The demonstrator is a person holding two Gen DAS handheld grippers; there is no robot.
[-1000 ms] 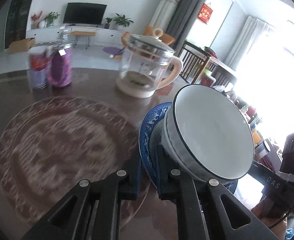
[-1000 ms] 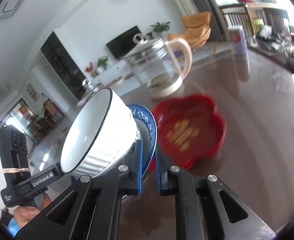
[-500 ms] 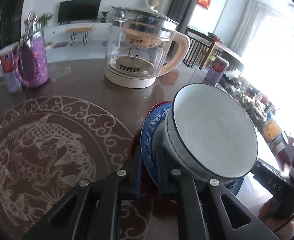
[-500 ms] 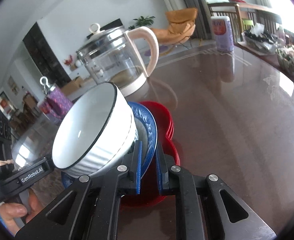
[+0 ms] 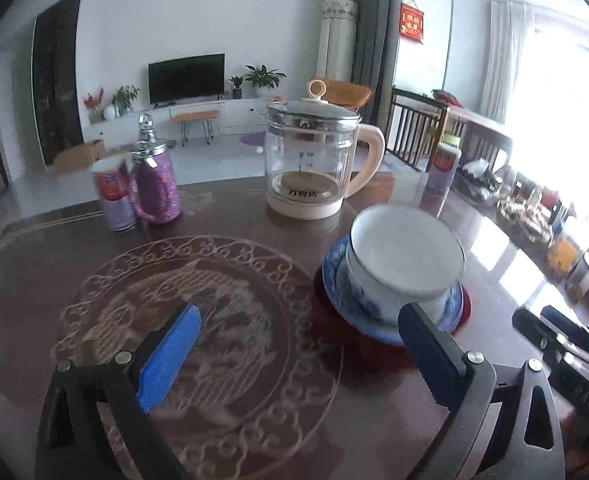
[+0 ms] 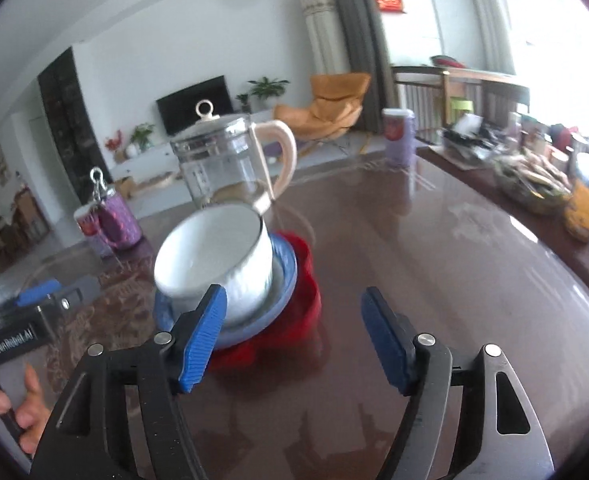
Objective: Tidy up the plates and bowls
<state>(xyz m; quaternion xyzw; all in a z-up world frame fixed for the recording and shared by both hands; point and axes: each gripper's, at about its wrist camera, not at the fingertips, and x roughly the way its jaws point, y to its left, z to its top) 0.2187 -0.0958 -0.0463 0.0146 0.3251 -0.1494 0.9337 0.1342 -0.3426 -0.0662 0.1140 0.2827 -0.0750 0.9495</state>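
Note:
A white bowl (image 5: 404, 256) sits in a blue patterned plate (image 5: 336, 280), which rests on a red flower-shaped plate (image 5: 320, 284) on the brown table. The stack also shows in the right wrist view: bowl (image 6: 218, 256), blue plate (image 6: 282, 284), red plate (image 6: 302, 304). My left gripper (image 5: 298, 340) is open and empty, its right finger just in front of the stack. My right gripper (image 6: 294, 328) is open and empty, its left finger in front of the bowl.
A glass kettle (image 5: 314, 168) with a cream handle stands behind the stack. A purple flask (image 5: 156, 184) and a can (image 5: 112, 196) stand at the back left. A round dragon-pattern glass turntable (image 5: 198, 328) lies left of the stack. Clutter lines the table's right edge (image 6: 542, 184).
Both grippers were shut on the blue plate's rim, holding the tilted stack. They lowered it onto the red plate, opened, and drew back.

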